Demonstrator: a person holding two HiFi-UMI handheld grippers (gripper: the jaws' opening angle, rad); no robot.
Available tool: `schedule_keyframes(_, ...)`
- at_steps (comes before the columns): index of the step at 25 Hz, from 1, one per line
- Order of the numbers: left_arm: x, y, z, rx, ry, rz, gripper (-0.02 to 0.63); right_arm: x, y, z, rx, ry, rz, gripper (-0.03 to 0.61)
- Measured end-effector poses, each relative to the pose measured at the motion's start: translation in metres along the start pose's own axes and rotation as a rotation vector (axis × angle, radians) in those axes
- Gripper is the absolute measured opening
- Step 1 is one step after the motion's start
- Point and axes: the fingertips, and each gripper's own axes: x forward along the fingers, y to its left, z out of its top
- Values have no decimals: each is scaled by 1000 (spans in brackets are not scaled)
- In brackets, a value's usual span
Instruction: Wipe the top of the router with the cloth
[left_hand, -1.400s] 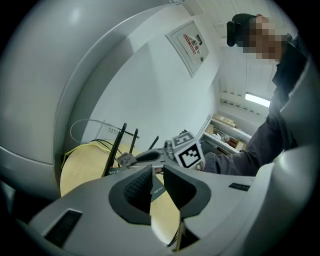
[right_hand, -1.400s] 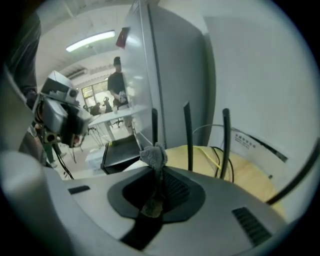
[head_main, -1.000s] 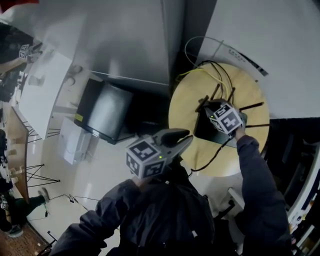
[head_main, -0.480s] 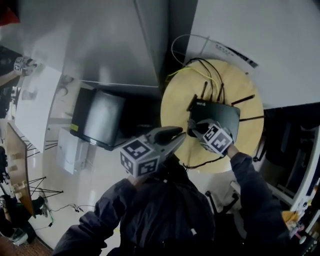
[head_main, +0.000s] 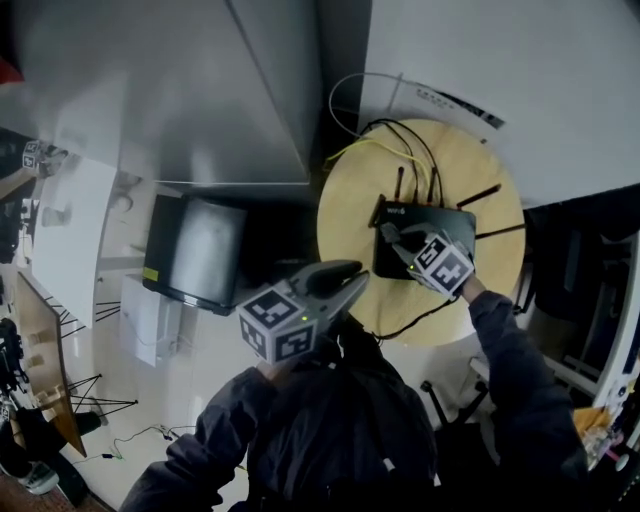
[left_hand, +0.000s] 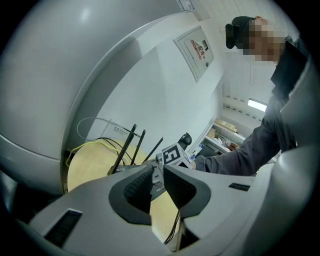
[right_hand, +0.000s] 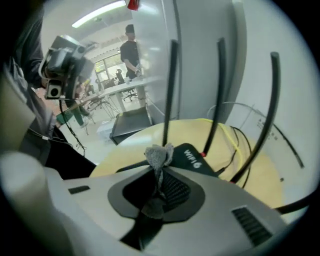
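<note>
A black router (head_main: 440, 222) with several upright antennas (right_hand: 218, 90) sits on a round wooden table (head_main: 350, 215). My right gripper (head_main: 398, 238) rests over the router's left part, shut on a small grey cloth (right_hand: 159, 156) that sticks out beyond its tips. Just ahead of the cloth is the router's printed top (right_hand: 192, 159). My left gripper (head_main: 345, 276) hangs off the table's near left edge, its jaws a narrow gap apart with nothing between them. In the left gripper view the router (left_hand: 119, 170) and the right gripper's marker cube (left_hand: 172, 154) show past the jaws.
Yellow and black cables (head_main: 395, 140) trail off the table's far side. A dark box (head_main: 195, 250) and a white box (head_main: 145, 305) stand on the floor to the left. A pale curved wall (head_main: 200, 90) rises behind. A person (right_hand: 131, 45) stands far off.
The right gripper with the cloth slid toward the router's near left edge, then back onto its top. The left gripper stayed beside the table.
</note>
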Motion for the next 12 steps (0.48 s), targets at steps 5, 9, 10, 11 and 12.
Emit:
schedule_keyframes(5, -6, 2, -2, 0, 0, 14, 66, 0, -66, 1, 1, 31, -139, 71)
schedule_keyframes(9, -10, 4, -3, -5, 3, 15, 66, 6, -70, -5, -13, 58, -125, 71)
schedule_keyframes(10, -11, 5, -3, -7, 4, 13, 66, 5, -64, -6, -18, 63, -108, 71)
schedule_keyframes(11, -10, 5, -3, -8, 6, 11, 66, 5, -57, -7, -26, 68, -87, 71)
schedule_keyframes(12, -9, 5, -3, -6, 8, 7, 67, 3, -50, -10, -31, 73, -68, 71)
